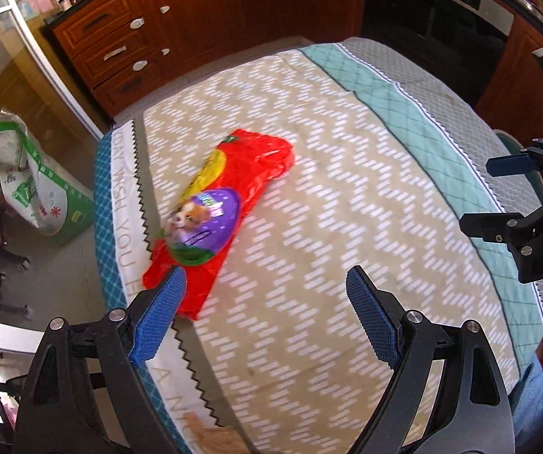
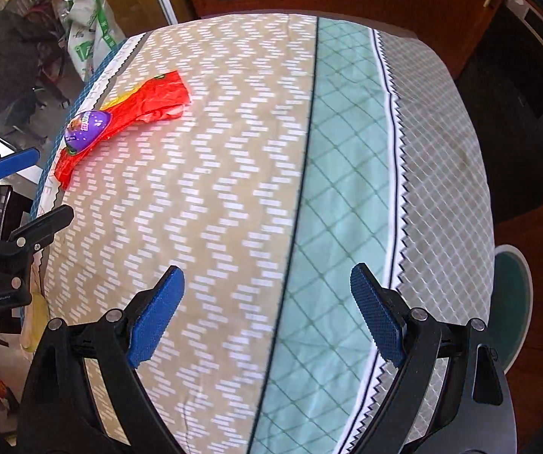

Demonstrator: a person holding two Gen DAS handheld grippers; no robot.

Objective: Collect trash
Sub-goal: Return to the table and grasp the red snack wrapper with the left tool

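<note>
a: what do the grippers look like?
b: left gripper [image 1: 265, 295] and right gripper [image 2: 267, 297] match. black plastic arms with triangular cutouts, silver round screws at the pivots, blue textured pads [image 1: 159, 317] on the fingers. white lettering on one body.

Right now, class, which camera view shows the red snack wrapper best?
The left wrist view: the red snack wrapper lies large and near centre, its puppy picture readable. The right wrist view shows it small, foreshortened, at the far left of the tablecloth.
</note>
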